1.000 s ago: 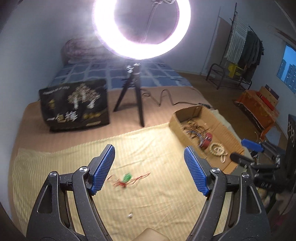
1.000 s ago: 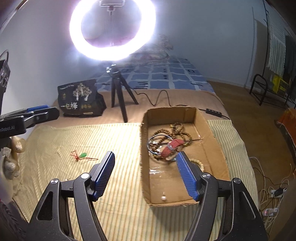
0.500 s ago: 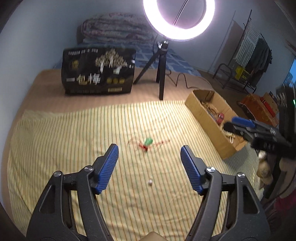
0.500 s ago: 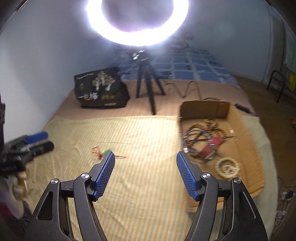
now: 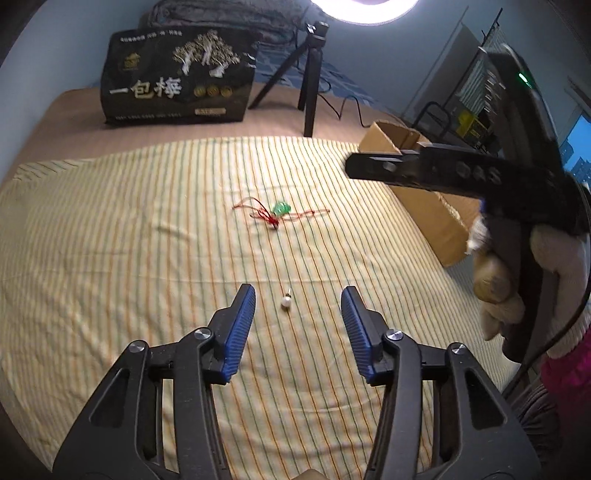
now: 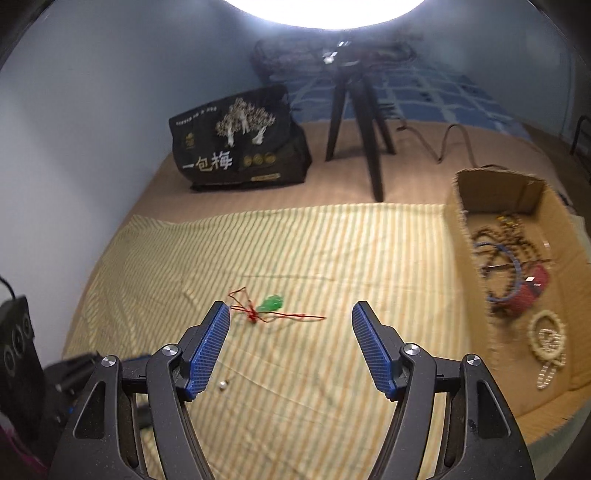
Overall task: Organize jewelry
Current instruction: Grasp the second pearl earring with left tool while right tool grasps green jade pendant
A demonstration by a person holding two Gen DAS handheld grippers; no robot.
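Ring light point(image 5: 364, 7): cropped by the top edge in both views.
Cardboard box point(image 5: 436, 206): interior hidden behind the right gripper point(image 5: 424, 168) in the left view.
Box jewelry point(image 6: 513, 273): motion-blurred.
Pearl piece point(image 5: 286, 302): too small to identify.

Black skeletal frames on both grippers, left point(image 5: 297, 308) and right point(image 6: 291, 328); ribbed blue pads point(image 5: 240, 332); silver pivot screws. White knit glove point(image 5: 554, 273), magenta sleeve beside it.
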